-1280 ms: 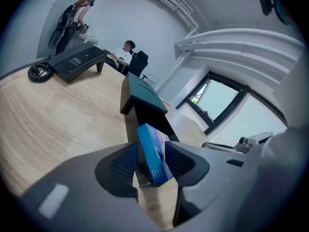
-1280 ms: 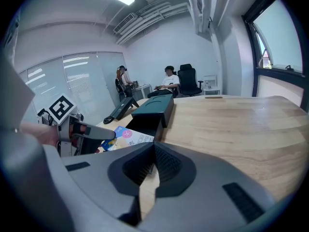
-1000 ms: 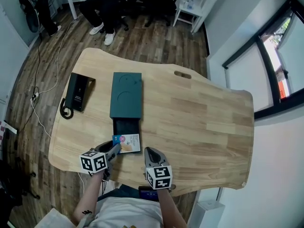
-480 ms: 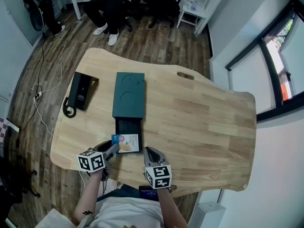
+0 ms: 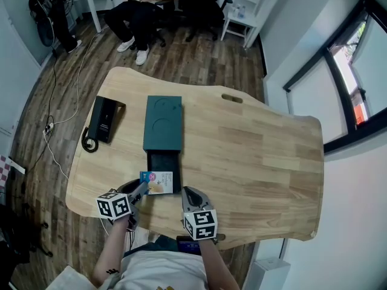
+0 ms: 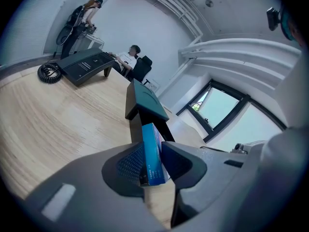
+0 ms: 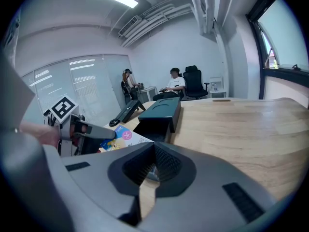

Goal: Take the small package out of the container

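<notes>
The small package [image 5: 156, 182], a flat blue carton with bright print on its face, is at the near end of the container [image 5: 163, 122], a dark teal rectangular box whose black drawer [image 5: 163, 161] is slid out toward the person. In the head view the package covers the drawer's front end and sticks out past its left side. I cannot tell whether it rests on the drawer.

The left gripper [image 5: 144, 188] reaches it from the left. In the left gripper view the package [image 6: 153, 170] stands edge-on between the jaws of that gripper [image 6: 152, 145]. The jaws are closing, and both textured pads lie against the carton's two faces. Beyond it rises the teal container [image 6: 145, 98].

The right gripper [image 5: 189, 192] is just to the right of the package, apart from it, near the table's front edge. In its own view the right gripper [image 7: 154, 149] has its jaws pressed together with nothing between them. From there the package [image 7: 116, 138] shows at the left, in front of the open drawer [image 7: 153, 129].

All this is on a pale wooden table [image 5: 254, 156] with rounded corners. A black desk telephone [image 5: 103, 118] with a coiled cord sits well to the left of the container. Seated people [image 5: 139, 5] are on the plank floor [image 5: 181, 53] beyond the table.
</notes>
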`<action>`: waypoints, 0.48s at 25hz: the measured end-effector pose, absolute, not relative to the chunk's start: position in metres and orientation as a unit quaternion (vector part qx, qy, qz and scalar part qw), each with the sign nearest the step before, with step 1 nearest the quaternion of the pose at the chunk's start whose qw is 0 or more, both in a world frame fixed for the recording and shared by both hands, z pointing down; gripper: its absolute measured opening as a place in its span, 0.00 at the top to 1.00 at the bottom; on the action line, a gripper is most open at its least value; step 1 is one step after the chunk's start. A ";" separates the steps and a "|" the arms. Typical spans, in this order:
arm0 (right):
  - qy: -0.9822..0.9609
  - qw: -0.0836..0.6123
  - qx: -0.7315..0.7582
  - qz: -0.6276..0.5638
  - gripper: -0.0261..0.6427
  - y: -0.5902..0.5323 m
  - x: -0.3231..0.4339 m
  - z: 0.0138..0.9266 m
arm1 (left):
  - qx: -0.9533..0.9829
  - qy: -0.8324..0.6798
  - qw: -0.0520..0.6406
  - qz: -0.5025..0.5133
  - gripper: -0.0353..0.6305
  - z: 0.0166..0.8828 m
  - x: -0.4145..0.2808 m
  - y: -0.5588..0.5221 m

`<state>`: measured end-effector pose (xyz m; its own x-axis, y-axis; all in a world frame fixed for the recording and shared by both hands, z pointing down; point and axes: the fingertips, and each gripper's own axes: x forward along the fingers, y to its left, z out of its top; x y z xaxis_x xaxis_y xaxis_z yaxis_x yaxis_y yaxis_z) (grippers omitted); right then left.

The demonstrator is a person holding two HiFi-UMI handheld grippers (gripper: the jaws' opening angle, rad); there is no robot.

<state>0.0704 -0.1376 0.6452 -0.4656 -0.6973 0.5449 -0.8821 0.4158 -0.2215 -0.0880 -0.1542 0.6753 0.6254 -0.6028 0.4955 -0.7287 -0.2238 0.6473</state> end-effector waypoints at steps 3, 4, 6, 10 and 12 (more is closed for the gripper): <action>-0.821 0.184 0.484 0.242 0.95 -0.137 0.070 0.641 | 0.779 -0.425 0.456 0.067 0.78 0.674 -0.088 -0.153; -0.820 0.184 0.485 0.241 0.95 -0.137 0.071 0.640 | 0.779 -0.423 0.457 0.066 0.78 0.673 -0.088 -0.153; -0.820 0.183 0.486 0.240 0.95 -0.135 0.070 0.638 | 0.781 -0.421 0.456 0.067 0.79 0.671 -0.088 -0.152; -0.820 0.178 0.490 0.235 0.95 -0.134 0.070 0.634 | 0.785 -0.419 0.451 0.068 0.79 0.668 -0.089 -0.152; -0.819 0.176 0.492 0.235 0.95 -0.133 0.070 0.632 | 0.785 -0.419 0.450 0.068 0.80 0.666 -0.090 -0.152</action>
<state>0.0703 -0.1331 0.6317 -0.4526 -0.7239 0.5207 -0.8898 0.4043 -0.2114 -0.0902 -0.1516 0.6661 0.6389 -0.5977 0.4843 -0.7201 -0.2432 0.6498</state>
